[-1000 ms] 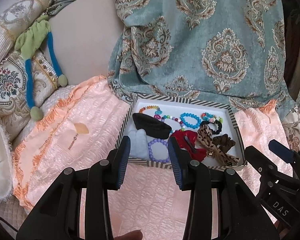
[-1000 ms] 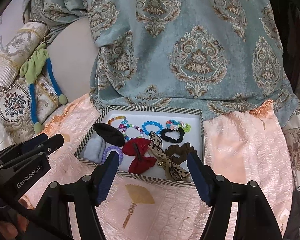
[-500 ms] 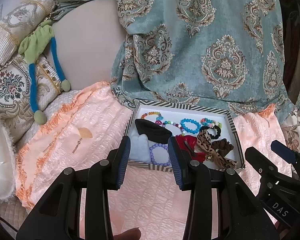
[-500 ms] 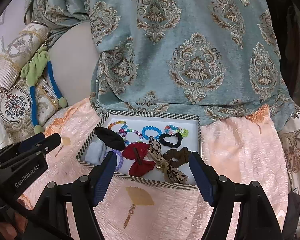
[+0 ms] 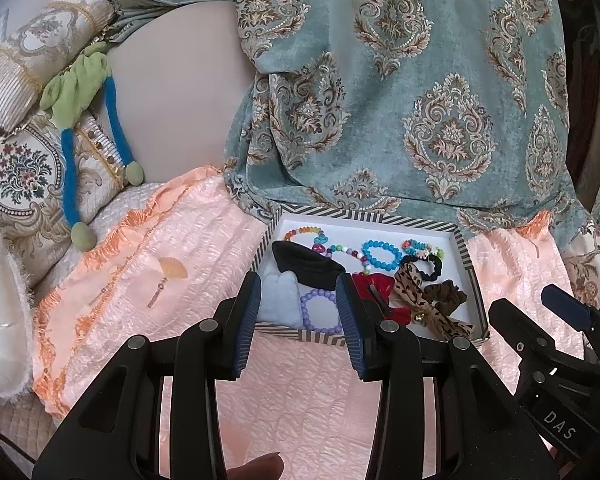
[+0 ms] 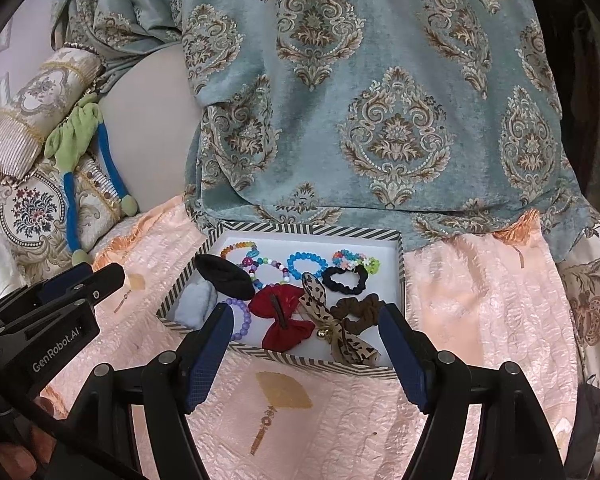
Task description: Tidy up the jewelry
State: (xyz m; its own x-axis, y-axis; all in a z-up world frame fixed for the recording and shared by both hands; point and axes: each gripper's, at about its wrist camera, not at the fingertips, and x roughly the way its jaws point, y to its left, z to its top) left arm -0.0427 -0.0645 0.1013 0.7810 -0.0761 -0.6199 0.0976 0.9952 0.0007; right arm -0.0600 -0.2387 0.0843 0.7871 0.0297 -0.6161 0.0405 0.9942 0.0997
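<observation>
A striped-rim white tray (image 5: 470,264) (image 6: 401,276) sits on the pink quilt. It holds bead bracelets, a purple bracelet (image 5: 320,312) (image 6: 242,318), a red bow (image 6: 284,316) (image 5: 374,286), a leopard bow (image 6: 332,326) (image 5: 424,304), a black scrunchie (image 6: 346,280), a brown scrunchie (image 6: 358,310), a black clip (image 5: 306,264) (image 6: 224,276) and a pale blue piece (image 5: 278,296). My left gripper (image 5: 298,320) is open and empty, just short of the tray's near edge. My right gripper (image 6: 306,350) is wide open and empty above the tray's near edge.
A teal patterned cloth (image 5: 400,92) hangs behind the tray. Embroidered cushions (image 5: 20,176) and a green-and-blue soft toy (image 5: 80,92) lie at the left. The pink quilt (image 6: 480,292) spreads around the tray.
Both grippers have drawn back and up from the tray, which looks smaller and farther. Both stay open and empty.
</observation>
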